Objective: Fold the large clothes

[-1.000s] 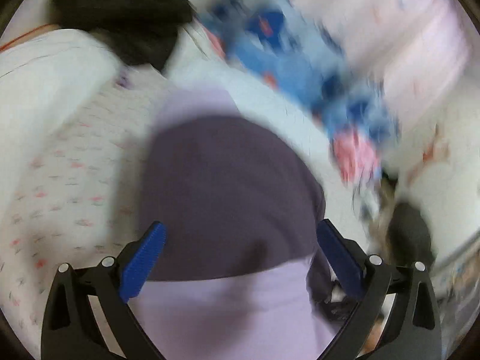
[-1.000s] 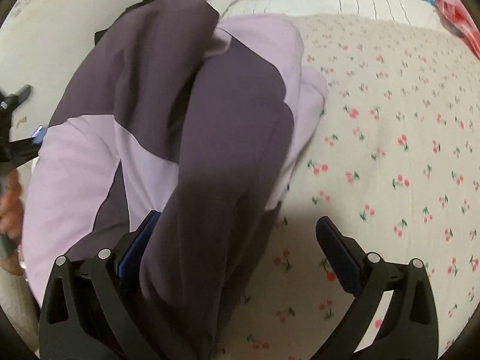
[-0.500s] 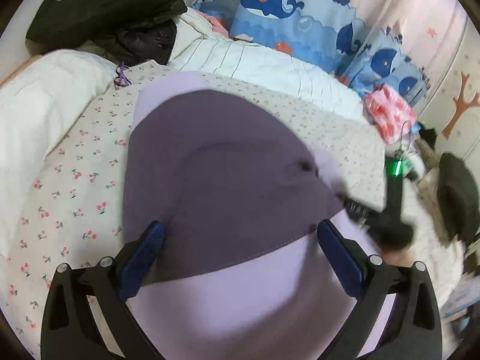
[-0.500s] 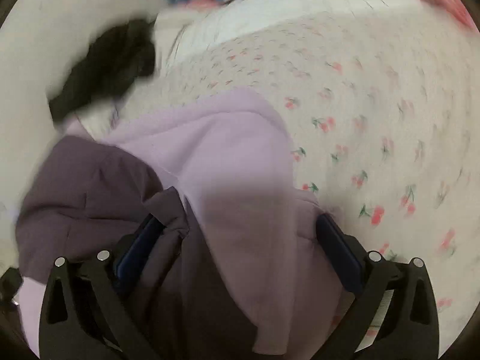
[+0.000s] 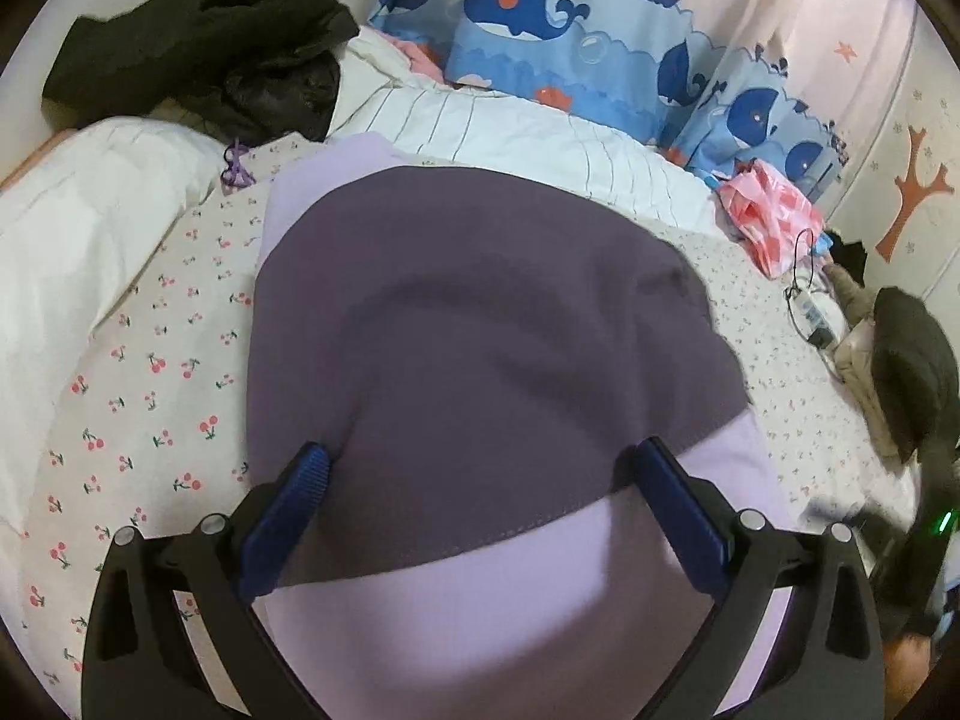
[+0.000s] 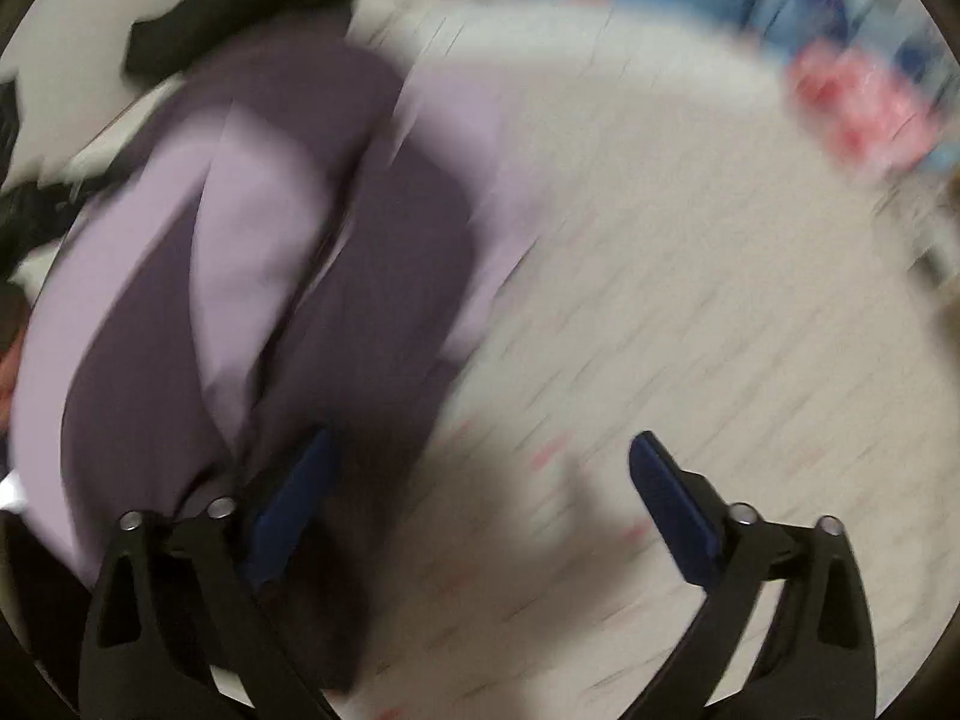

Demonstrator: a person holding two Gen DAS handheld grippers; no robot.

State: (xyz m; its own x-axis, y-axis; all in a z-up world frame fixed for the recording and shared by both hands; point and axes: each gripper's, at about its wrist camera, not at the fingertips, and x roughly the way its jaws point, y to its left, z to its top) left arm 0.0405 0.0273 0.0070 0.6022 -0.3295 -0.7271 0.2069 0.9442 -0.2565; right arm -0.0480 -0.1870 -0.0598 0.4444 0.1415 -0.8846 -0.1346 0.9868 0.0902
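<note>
A large two-tone garment [image 5: 480, 348], dark purple with pale lilac panels, lies folded on a cherry-print bedsheet [image 5: 150, 360]. My left gripper [image 5: 480, 504] is open, its blue fingers [image 5: 288, 510] spread over the garment's near end. In the blurred right wrist view the same garment [image 6: 270, 276] lies at the left. My right gripper [image 6: 480, 498] is open, its left finger [image 6: 294, 504] at the garment's edge, the right one over bare sheet.
A black clothes heap [image 5: 204, 54] sits at the far left corner. A whale-print blue fabric [image 5: 570, 48] and a striped white duvet [image 5: 510, 132] lie behind. A pink cloth [image 5: 768, 216], a cable and dark items [image 5: 912, 360] lie at the right.
The left view has steadied over the garment. The right gripper has swung off the garment toward the bare sheet on the right; its view is now blurred.
</note>
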